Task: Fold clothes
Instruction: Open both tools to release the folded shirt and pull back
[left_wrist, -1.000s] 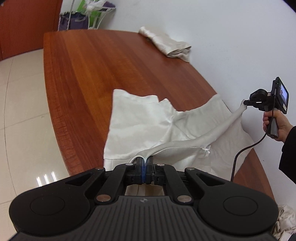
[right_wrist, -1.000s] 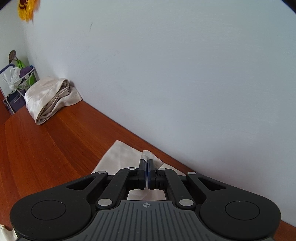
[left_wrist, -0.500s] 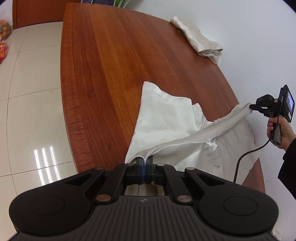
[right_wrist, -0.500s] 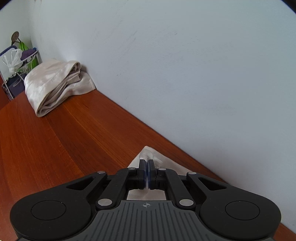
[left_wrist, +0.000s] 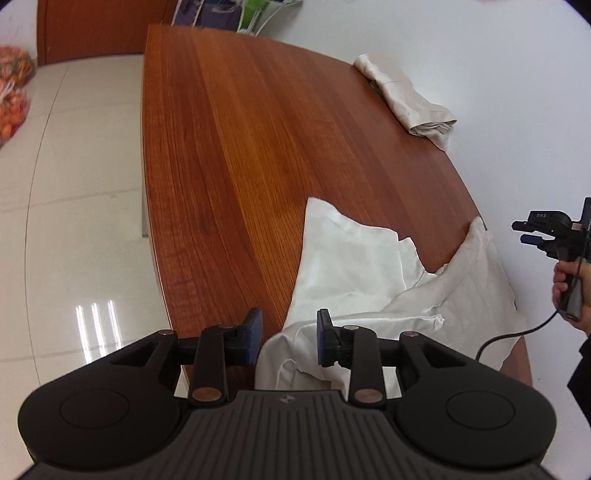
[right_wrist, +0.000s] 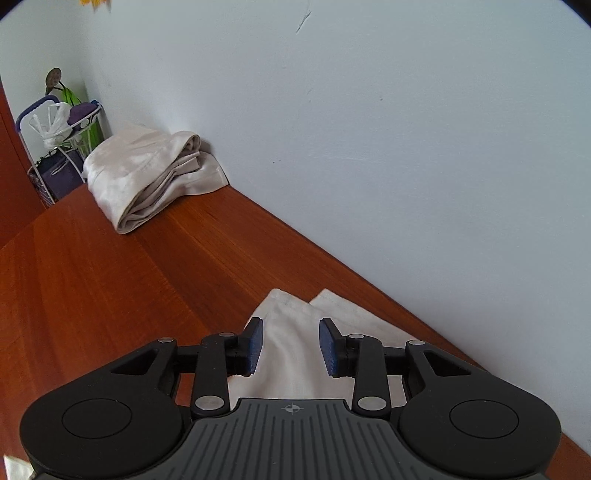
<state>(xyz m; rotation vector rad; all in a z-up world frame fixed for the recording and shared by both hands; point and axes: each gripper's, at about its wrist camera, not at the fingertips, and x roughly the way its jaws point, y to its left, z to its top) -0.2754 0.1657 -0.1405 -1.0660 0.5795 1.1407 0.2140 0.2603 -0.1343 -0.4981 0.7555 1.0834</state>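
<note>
Both tools are opening: my left tool (left_wrist: 289, 338) and right tool (right_wrist: 291, 346) hang spread over the white cloth garment (left_wrist: 354, 266), pads off it. It lies along the reddish wooden counter's (left_wrist: 240, 147) near end, its long axis running between the two tools; left is nearer the front edge, right the wall.

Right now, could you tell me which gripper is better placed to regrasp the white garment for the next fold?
Probably the left gripper: its opening jaws straddle a raised fold of the white garment; under the right gripper it lies flat.

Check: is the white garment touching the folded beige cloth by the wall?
Apart. The left wrist view shows bare wood between the white garment and the folded beige cloth further along the table.
</note>
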